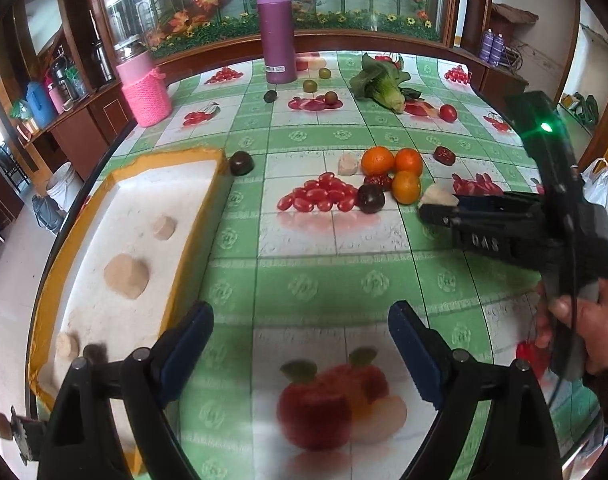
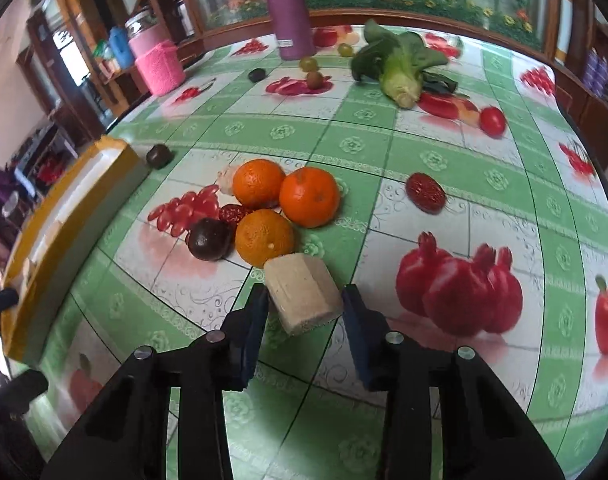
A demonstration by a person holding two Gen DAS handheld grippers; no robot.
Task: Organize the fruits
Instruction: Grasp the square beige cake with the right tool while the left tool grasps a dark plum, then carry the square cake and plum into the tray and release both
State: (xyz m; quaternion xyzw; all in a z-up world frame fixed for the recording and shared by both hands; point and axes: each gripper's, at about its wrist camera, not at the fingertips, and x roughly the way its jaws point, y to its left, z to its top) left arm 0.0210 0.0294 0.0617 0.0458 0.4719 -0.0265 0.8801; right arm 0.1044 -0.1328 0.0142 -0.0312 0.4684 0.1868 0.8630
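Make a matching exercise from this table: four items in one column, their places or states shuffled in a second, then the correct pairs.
Items:
1. pale chunk
2. purple bottle
3. leafy vegetable
4. left gripper

Places or states:
A. lying on its side
B. open, holding nothing
C. between the right gripper fingers
D. standing upright at the table's far side

Pairs: 1-C, 2-D, 3-A, 4-B

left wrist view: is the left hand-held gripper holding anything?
No. The left hand-held gripper is open, with only bare tablecloth showing between its fingers.
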